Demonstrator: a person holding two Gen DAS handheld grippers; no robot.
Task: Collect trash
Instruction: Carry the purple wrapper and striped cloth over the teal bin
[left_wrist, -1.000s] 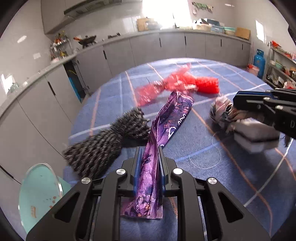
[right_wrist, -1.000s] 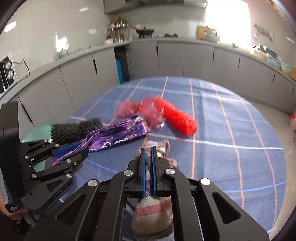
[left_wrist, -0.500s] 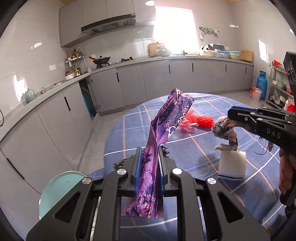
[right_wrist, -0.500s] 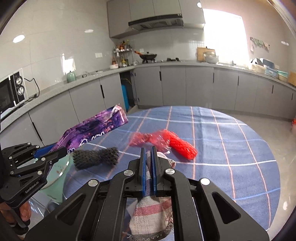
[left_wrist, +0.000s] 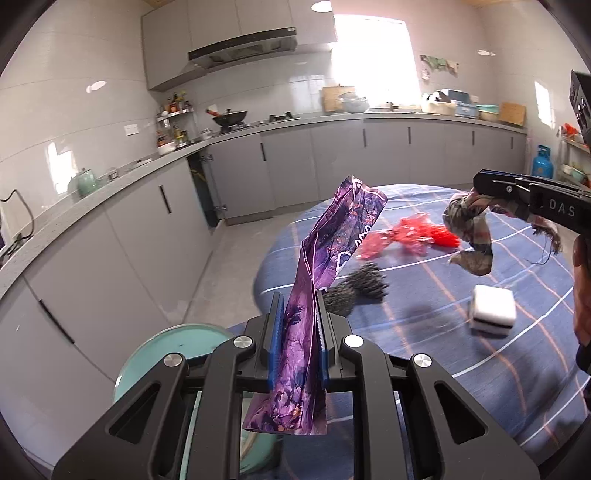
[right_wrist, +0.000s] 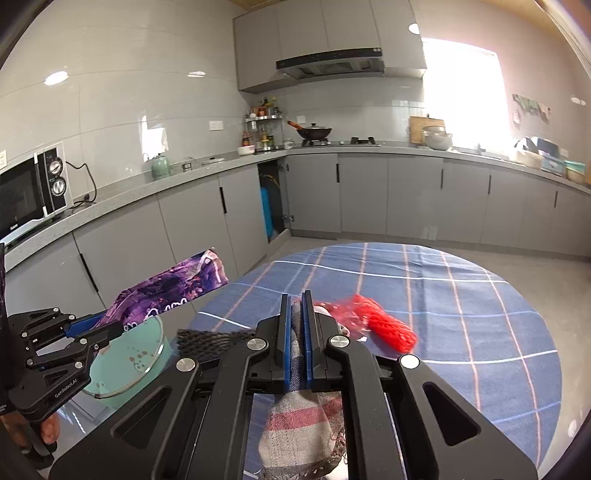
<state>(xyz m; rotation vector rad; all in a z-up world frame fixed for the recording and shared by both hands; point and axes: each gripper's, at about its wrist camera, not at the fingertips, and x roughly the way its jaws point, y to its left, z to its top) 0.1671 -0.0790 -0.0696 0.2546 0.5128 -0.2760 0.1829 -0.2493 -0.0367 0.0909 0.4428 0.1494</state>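
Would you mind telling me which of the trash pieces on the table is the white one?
It is the white block, alone on the blue checked tablecloth near the table's right side. The other pieces lying there are the red mesh and the dark netting.

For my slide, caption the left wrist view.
Left gripper lifts a purple wrapper beside the teal bin; right gripper holds a rag.

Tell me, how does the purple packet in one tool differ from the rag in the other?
The purple wrapper is glossy printed foil; the striped rag is dull, frayed woven cloth. The wrapper stands up stiffly from the left tool, while the rag droops limp from the right tool. The wrapper is long and flat; the rag is bunched. Both are pinched shut and lifted off the blue checked table.
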